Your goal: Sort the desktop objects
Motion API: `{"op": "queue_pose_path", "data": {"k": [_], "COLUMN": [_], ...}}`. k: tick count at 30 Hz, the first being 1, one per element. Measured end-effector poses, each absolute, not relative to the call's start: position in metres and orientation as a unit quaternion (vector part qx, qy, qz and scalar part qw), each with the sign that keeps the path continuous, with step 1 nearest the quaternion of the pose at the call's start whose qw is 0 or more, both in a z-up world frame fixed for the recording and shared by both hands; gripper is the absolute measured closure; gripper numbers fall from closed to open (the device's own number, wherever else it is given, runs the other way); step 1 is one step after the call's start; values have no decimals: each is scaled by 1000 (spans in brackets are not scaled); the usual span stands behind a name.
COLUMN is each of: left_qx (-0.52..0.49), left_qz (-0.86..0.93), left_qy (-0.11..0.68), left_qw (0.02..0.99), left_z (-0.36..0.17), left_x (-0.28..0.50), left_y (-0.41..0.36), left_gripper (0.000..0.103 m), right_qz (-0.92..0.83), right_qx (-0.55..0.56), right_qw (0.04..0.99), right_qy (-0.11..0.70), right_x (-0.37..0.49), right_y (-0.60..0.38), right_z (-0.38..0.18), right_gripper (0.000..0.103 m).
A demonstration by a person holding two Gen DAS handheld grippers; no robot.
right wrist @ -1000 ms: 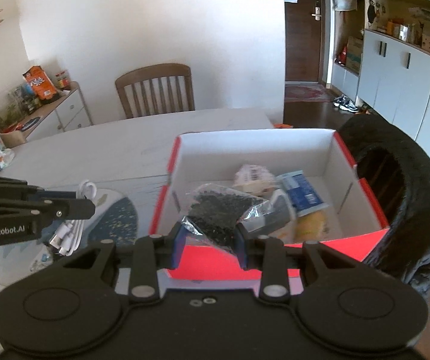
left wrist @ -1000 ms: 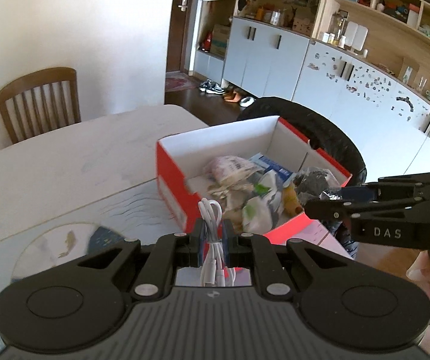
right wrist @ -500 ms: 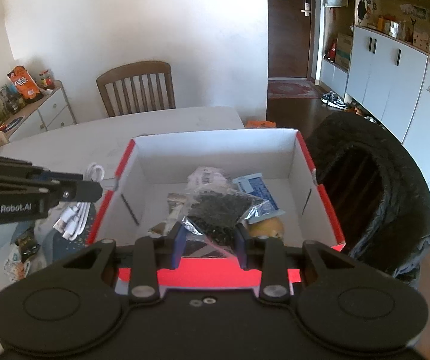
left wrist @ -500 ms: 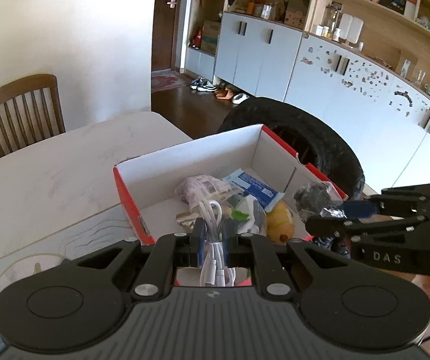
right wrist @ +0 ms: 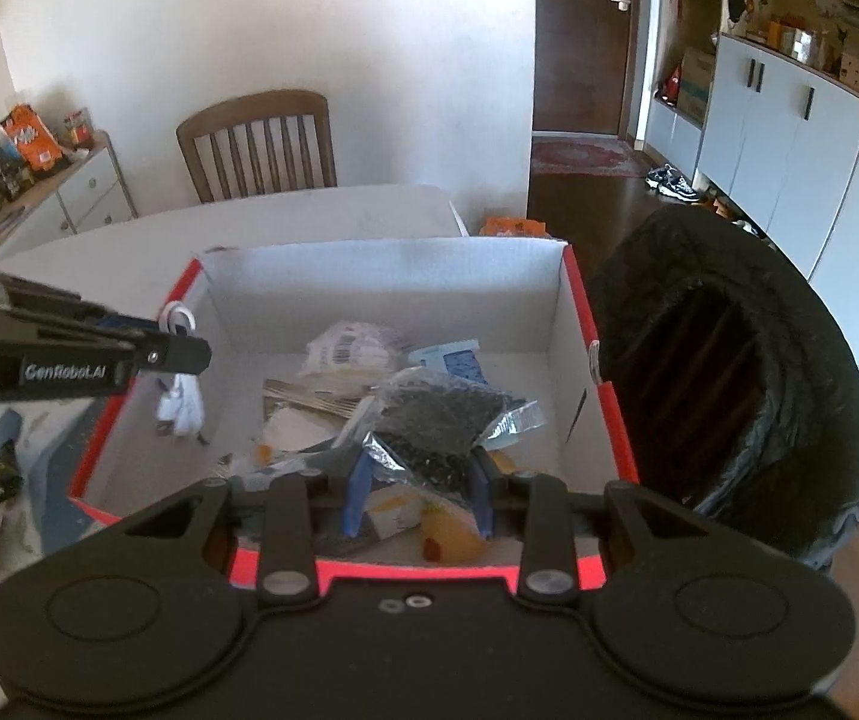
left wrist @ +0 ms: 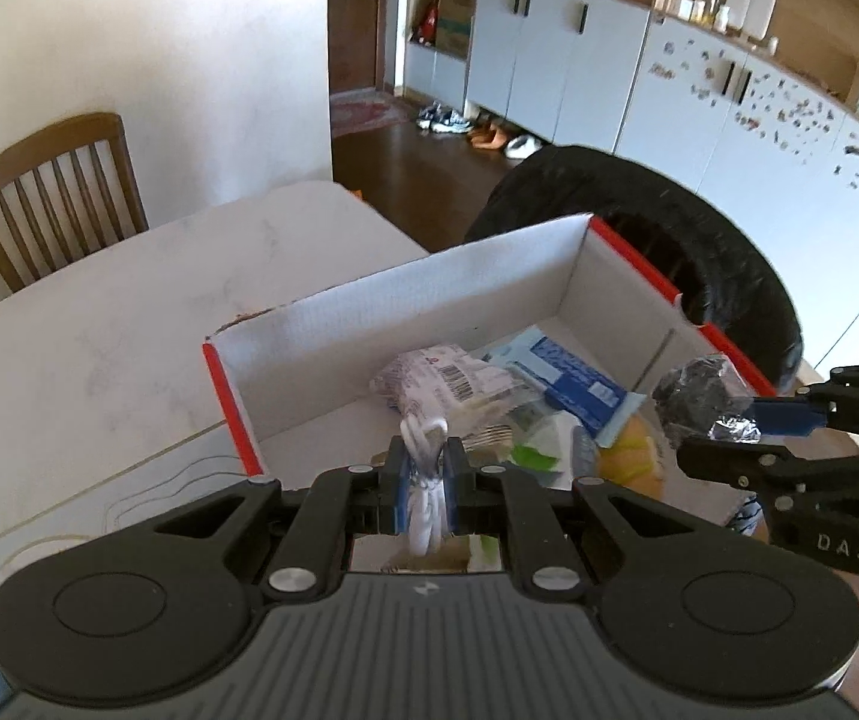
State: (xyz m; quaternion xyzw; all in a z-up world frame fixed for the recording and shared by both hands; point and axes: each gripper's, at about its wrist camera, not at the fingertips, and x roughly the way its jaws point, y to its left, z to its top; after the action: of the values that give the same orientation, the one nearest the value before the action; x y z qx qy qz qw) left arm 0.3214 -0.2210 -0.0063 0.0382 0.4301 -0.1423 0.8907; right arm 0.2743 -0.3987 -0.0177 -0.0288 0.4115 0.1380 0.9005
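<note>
A red cardboard box [left wrist: 237, 420] [right wrist: 579, 312] with white inner walls stands on the table and holds several packets and wrappers. My left gripper [left wrist: 426, 474] is shut on a coiled white cable [left wrist: 426, 501], held over the box's near left part; in the right wrist view the cable [right wrist: 180, 402] dangles below that gripper [right wrist: 186, 354] inside the left wall. My right gripper [right wrist: 420, 480] is shut on a clear bag of dark granules [right wrist: 435, 420], held over the box's near edge. The same bag [left wrist: 699, 399] shows at the right in the left wrist view.
A black bin-bag-lined container [right wrist: 729, 372] stands right of the box, off the table's edge. A wooden chair [right wrist: 258, 144] is at the far side of the white table [left wrist: 99, 324]. A blue patterned mat [right wrist: 57, 468] with small items lies left of the box.
Both grippers have moved forward and a little down, from in front of the box to over it. The cable and the bag of granules stayed gripped.
</note>
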Motion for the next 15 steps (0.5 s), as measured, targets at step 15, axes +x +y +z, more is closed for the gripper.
{"op": "queue_pose_path", "data": {"k": [15], "left_qx": [47], "left_qz": [-110], "left_qy": [476], "left_qw": [871], "left_z": [-46], "left_x": [355], "left_y": [-216], "left_gripper": [93], "right_qz": [160], "right_qx": [-71], "right_qw": [878], "right_qy": [445], "right_x": [318], "right_y": [-394], "right_z": [-55], "right_gripper": [70]}}
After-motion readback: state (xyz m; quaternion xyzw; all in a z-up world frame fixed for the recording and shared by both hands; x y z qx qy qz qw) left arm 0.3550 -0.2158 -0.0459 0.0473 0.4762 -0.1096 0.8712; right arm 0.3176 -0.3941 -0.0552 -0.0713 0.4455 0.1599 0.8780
